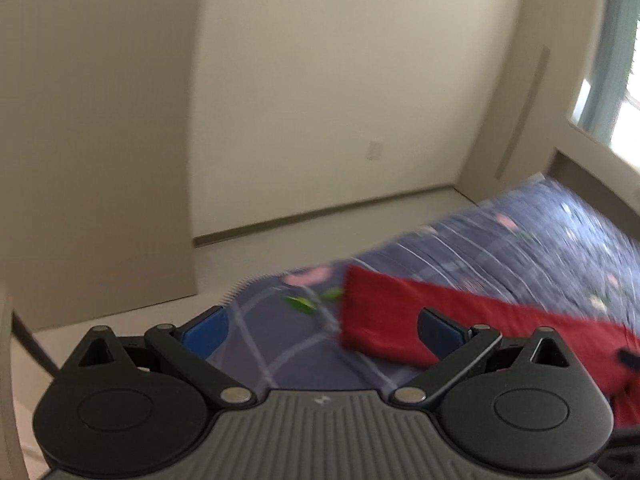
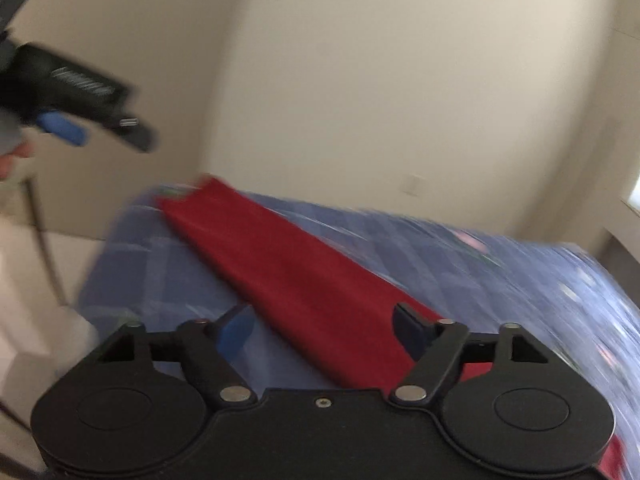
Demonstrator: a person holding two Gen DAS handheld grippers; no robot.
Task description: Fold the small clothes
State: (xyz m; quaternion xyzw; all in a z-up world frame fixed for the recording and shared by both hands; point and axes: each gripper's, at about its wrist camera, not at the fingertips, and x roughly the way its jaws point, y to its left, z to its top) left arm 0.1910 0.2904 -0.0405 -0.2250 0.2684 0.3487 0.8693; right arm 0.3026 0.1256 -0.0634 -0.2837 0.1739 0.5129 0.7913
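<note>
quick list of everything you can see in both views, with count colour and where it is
red cloth: one, red, long narrow strip lying across the bed
bed cover: one, blue with pale grid lines and pink flowers, under the cloth
wall socket: one, off-white, low on the far wall
window: one, bright, far right
left gripper: one, black with blue pads, open, above the cloth's end
right gripper: one, black with blue pads, open, over the cloth

A folded garment (image 2: 296, 272) lies on the bedspread (image 2: 500, 276), running from the bed's far left corner toward its near edge. The left gripper (image 1: 320, 332) and the right gripper (image 2: 324, 328) hang above the near edge, jaws spread, the garment between them.
</note>
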